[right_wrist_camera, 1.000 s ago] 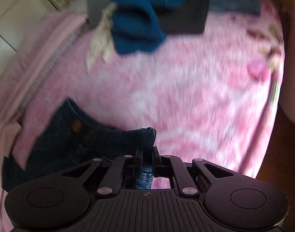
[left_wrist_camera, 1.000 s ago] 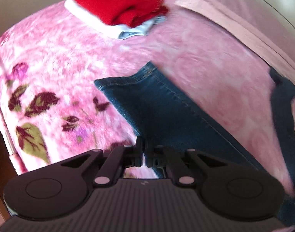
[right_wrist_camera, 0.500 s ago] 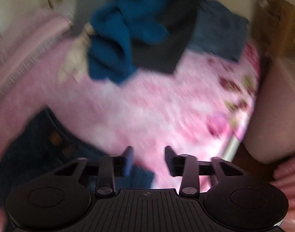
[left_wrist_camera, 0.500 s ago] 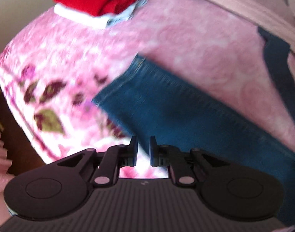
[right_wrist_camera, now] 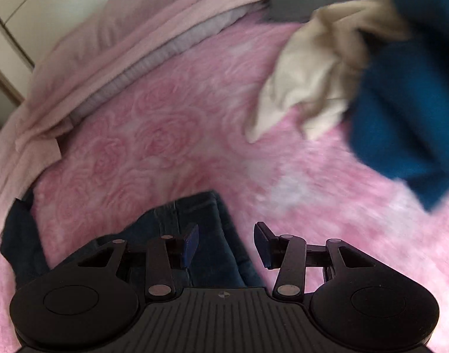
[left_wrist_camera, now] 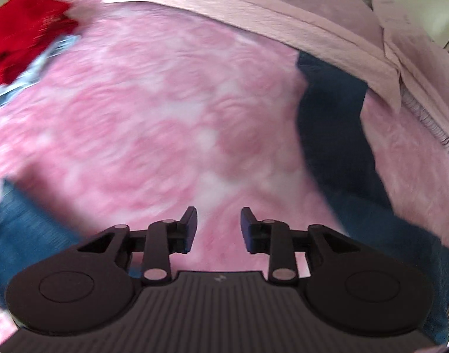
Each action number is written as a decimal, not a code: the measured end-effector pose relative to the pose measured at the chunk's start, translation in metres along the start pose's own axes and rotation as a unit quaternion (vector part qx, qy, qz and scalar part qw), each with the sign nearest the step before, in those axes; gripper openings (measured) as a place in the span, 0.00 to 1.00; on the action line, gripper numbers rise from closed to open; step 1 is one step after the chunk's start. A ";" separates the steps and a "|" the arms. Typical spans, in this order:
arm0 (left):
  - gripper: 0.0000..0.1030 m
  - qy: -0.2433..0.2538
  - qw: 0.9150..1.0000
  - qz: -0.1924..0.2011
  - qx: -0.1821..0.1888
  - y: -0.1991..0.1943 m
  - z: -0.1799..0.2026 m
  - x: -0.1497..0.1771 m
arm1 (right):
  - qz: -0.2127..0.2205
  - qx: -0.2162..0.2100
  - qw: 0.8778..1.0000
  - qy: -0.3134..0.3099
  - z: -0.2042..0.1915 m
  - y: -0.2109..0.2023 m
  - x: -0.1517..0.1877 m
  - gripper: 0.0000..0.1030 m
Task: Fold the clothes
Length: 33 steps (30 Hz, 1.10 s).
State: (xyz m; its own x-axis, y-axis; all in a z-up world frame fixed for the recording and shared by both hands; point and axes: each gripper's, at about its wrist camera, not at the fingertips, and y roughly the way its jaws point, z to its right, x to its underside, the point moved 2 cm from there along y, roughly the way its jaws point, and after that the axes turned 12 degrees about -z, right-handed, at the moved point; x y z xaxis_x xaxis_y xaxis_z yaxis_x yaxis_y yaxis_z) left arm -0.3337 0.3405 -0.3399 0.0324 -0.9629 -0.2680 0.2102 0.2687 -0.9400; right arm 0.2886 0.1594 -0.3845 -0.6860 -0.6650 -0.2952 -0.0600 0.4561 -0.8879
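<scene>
A pair of dark blue jeans lies spread on the pink flowered blanket. In the left wrist view one leg runs up the right side and another part shows at the lower left. My left gripper is open and empty over the bare blanket between them. In the right wrist view the jeans lie just under and behind the left finger. My right gripper is open and empty above their edge.
A folded red garment on white cloth sits at the far left. A heap of teal and beige clothes lies at the right. A pale pink quilt runs along the far side by a white cabinet.
Both grippers have opened and let go of the jeans. Both have swung across the bed: the left now faces the far leg, the right faces the quilt and the heap.
</scene>
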 end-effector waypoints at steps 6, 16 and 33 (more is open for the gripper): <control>0.33 0.001 0.999 0.002 0.045 0.045 0.034 -0.064 | -0.018 -0.009 0.999 -0.028 -0.003 0.032 -0.010 0.01; 0.59 -0.048 0.983 0.040 0.172 0.116 0.075 -0.187 | 0.002 -0.022 1.000 -0.011 -0.003 0.022 -0.009 0.01; 0.02 -0.130 0.977 0.138 0.100 -0.130 0.035 -0.170 | 0.107 -0.001 0.994 -0.001 -0.011 -0.055 -0.006 0.00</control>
State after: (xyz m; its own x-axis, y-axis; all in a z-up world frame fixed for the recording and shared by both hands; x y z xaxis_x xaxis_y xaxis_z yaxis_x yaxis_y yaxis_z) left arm -0.3321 0.4680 -0.1648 0.3560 -0.8360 -0.4176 0.3451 0.5329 -0.7726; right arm 0.2877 0.1449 -0.3297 -0.6821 -0.5540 -0.4773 0.0853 0.5880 -0.8043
